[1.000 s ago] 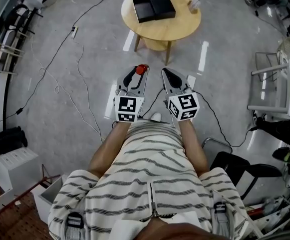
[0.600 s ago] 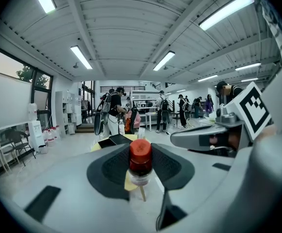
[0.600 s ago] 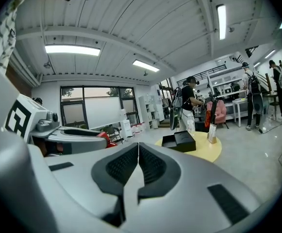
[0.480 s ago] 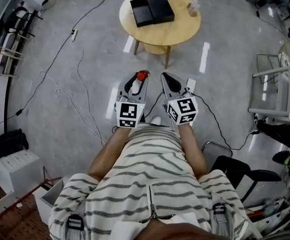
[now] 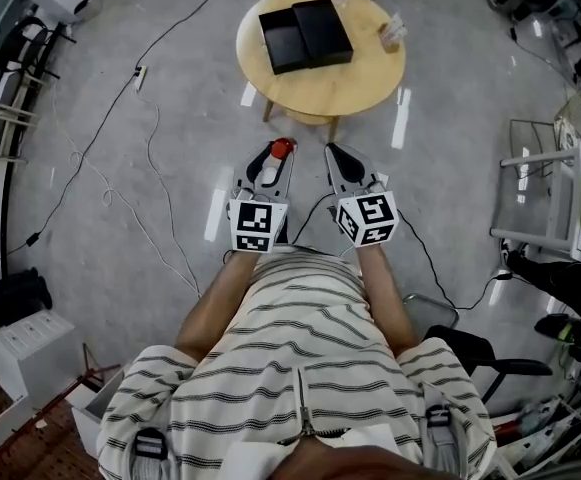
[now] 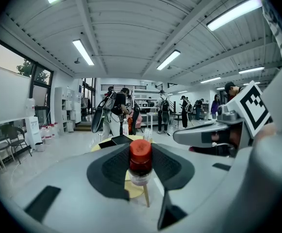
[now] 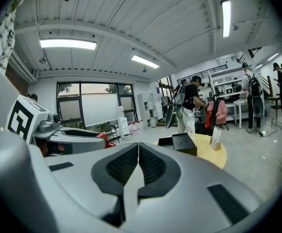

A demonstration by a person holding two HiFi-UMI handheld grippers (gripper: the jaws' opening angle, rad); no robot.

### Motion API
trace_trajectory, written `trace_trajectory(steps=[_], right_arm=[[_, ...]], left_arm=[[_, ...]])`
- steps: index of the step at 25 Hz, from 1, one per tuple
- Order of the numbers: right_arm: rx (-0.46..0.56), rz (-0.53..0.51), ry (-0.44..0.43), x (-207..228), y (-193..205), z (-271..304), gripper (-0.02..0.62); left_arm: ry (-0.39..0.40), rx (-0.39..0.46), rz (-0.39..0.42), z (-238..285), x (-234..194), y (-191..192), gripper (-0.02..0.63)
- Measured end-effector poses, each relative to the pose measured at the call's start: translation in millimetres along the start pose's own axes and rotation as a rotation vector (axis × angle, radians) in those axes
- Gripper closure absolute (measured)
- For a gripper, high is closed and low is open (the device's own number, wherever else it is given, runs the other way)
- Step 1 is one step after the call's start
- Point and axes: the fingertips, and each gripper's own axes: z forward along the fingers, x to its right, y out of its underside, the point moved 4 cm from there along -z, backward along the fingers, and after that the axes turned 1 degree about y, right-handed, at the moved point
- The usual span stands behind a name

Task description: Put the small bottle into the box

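Two forearms reach straight ahead from the person's striped shirt, side by side and nearly parallel over the grey floor, both grippers aimed at 12 o'clock toward the round wooden table (image 5: 370,73). The left gripper (image 5: 277,158) has its black pads closed on the small bottle (image 6: 141,161). The right gripper (image 5: 334,156), just beside it at 3 o'clock, has its jaws pressed together with nothing between them.

Compared with a second ago, the gap between the gripper tips and the table's near edge has narrowed. The bottle remains in the left jaws and the right jaws remain closed.

The bottle has a red cap over a short clear body, and it is pinched at the very tips of the left pads, above the floor and short of the table. The black box (image 5: 305,35) lies open in two halves toward 11 o'clock on the tabletop, well apart from the bottle.
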Motion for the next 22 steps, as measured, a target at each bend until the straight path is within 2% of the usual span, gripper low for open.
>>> trace_trajectory(steps=[7, 22], right_arm=[[-0.006, 0.007, 0.006, 14.2, -22.0, 65.2, 0.575], [-0.020, -0.005, 0.082, 34.4, -70.2, 177.2, 0.575]], left_arm=[[0.015, -0.014, 0.000, 45.3, -51.8, -15.6, 0.460], [0.093, -0.012, -0.004, 124.4, -151.5, -45.3, 0.460]])
